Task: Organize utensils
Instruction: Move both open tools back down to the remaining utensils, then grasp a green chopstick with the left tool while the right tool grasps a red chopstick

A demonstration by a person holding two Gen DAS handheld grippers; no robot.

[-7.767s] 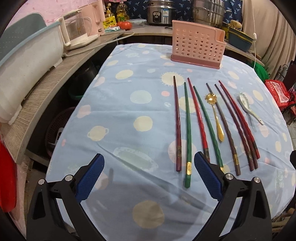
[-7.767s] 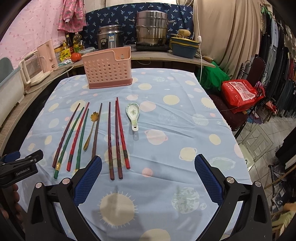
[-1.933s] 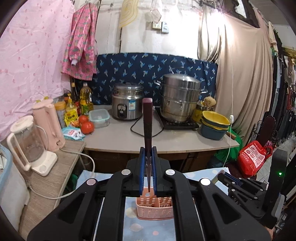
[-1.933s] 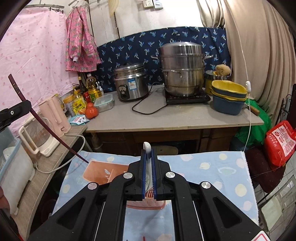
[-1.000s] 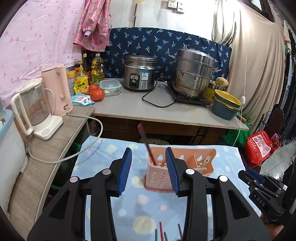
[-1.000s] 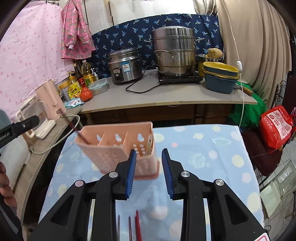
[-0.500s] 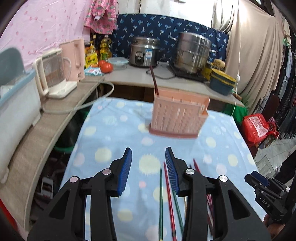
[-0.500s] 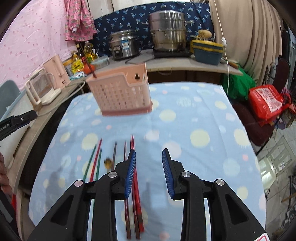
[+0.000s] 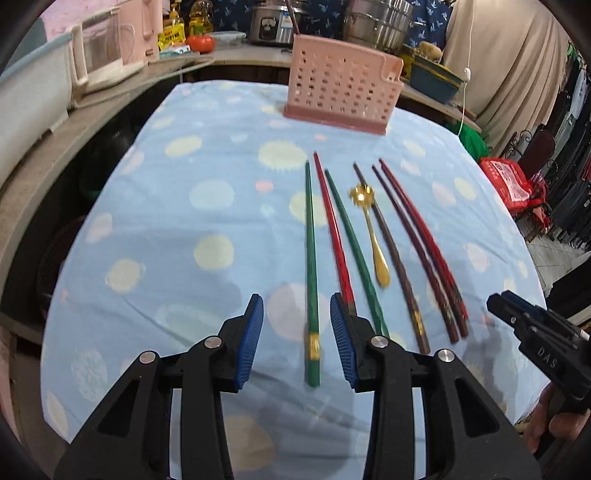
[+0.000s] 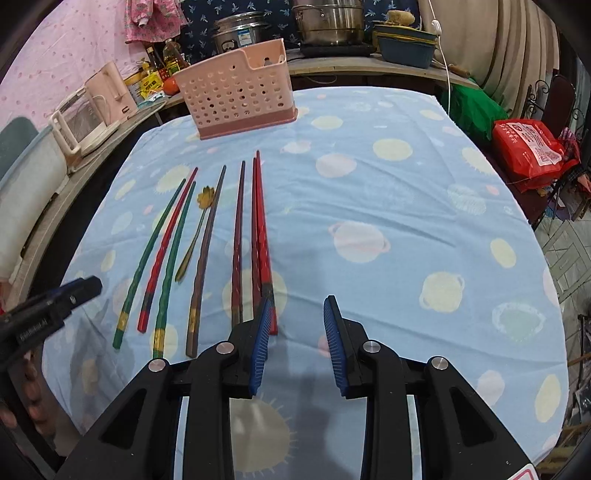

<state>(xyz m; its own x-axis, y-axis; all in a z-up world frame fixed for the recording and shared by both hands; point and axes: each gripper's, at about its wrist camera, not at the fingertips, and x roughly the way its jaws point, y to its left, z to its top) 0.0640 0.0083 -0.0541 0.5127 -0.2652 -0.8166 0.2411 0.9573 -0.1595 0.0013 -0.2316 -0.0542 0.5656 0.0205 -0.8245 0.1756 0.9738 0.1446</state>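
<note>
Several chopsticks lie side by side on the blue dotted tablecloth [image 9: 207,206]: a leftmost green one [image 9: 310,266], a red one [image 9: 332,232], another green one [image 9: 354,251], brown and dark red ones [image 9: 424,247]. A gold spoon [image 9: 373,236] lies among them. The pink perforated holder [image 9: 341,90] stands at the far edge; a dark chopstick sticks up from its left end. My left gripper [image 9: 297,341] is open, its fingers either side of the leftmost green chopstick's near end. My right gripper [image 10: 297,343] is open and empty beside the red chopsticks [image 10: 260,229].
A counter behind the table holds a rice cooker [image 9: 273,22], steel pots [image 10: 328,22], a pink kettle [image 10: 112,88] and bottles. A red bag [image 10: 532,147] sits on a chair to the right. The table's left edge drops to a bench.
Both grippers have dropped from near the holder back to the near end of the chopstick row. The leftmost dark chopstick and the white spoon now stand in the holder.
</note>
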